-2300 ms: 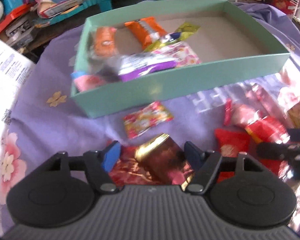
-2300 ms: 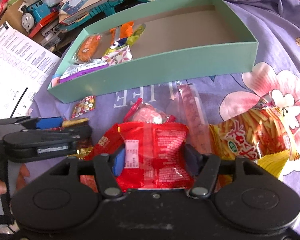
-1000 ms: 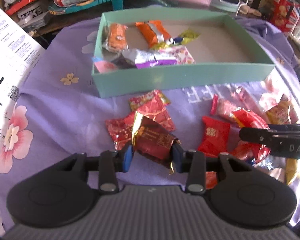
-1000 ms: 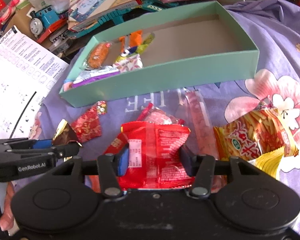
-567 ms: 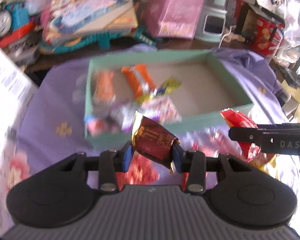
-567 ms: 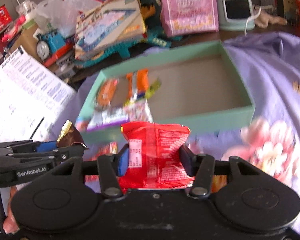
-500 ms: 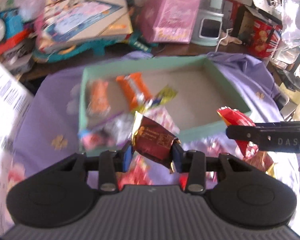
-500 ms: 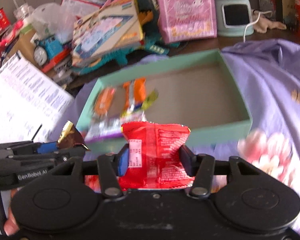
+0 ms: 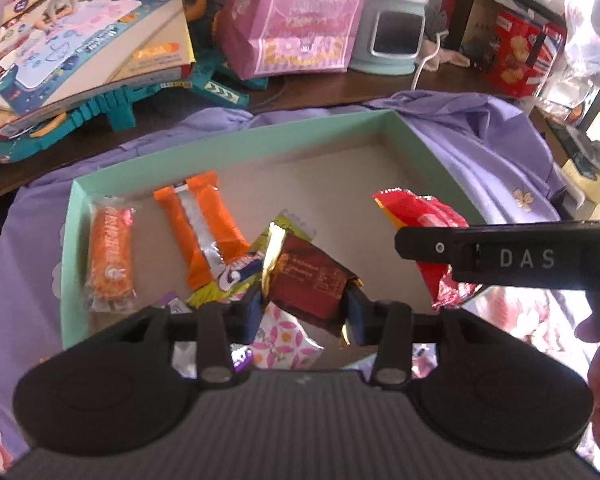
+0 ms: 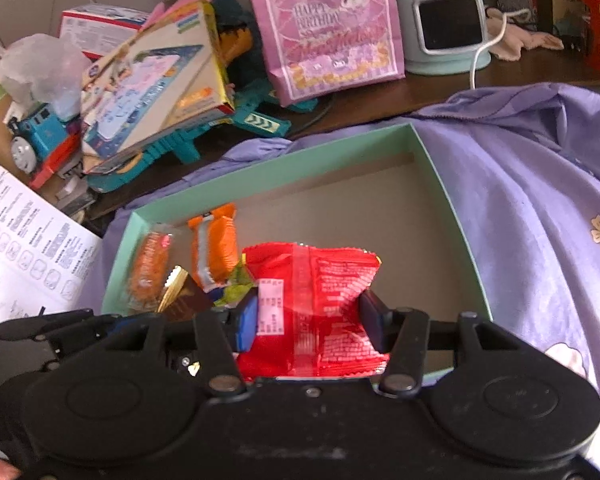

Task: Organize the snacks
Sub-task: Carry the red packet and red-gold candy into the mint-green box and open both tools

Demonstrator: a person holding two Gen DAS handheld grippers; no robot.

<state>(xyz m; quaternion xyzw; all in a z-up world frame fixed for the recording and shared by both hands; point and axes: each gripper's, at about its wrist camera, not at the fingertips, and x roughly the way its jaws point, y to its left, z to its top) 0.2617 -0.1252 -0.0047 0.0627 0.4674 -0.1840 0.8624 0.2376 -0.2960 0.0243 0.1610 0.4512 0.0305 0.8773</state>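
A mint green box lies on the purple floral cloth and holds several snack packets, among them two orange ones on its left side. My left gripper is shut on a dark red and gold snack packet and holds it above the box's near left part. My right gripper is shut on a red snack bag above the box. In the left wrist view the right gripper reaches in from the right with the red bag. The box's right half is bare.
Behind the box lie a stack of toy boxes on a teal toy, a pink gift bag and a mint appliance. A toy train and a printed sheet are at the left. The purple cloth spreads right.
Both grippers closed on their packets, lifted them off the cloth and carried them forward over the box. Loose snacks on the cloth have dropped out of view.
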